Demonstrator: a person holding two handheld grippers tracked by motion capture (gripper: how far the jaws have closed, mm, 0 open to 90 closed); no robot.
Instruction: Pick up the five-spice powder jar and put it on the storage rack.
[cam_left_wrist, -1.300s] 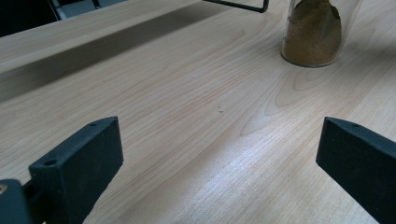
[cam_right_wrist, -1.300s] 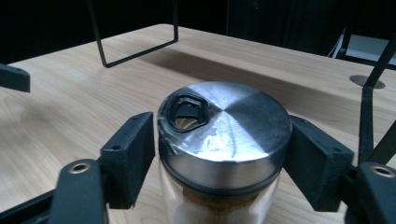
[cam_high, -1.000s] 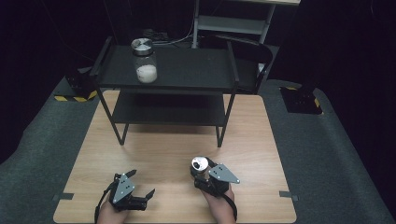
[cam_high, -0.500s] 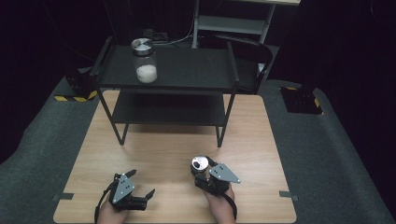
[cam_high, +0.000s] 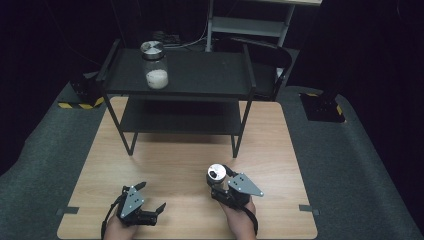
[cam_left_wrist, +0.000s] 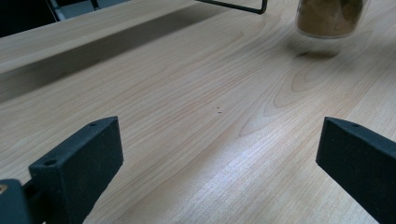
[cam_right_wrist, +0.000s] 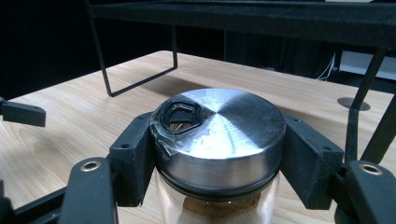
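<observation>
The right gripper pinches 1 spice jar at its steel lid, low over the desk before the black shelf rack. Lift it straight and upright, keeping the squeeze even. The left gripper rests spread and empty.

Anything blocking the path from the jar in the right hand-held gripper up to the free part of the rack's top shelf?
Nothing visible. The right hand-held gripper clamps the spice jar; bare table lies ahead. The top shelf holds one jar of white powder, at its left end.
</observation>
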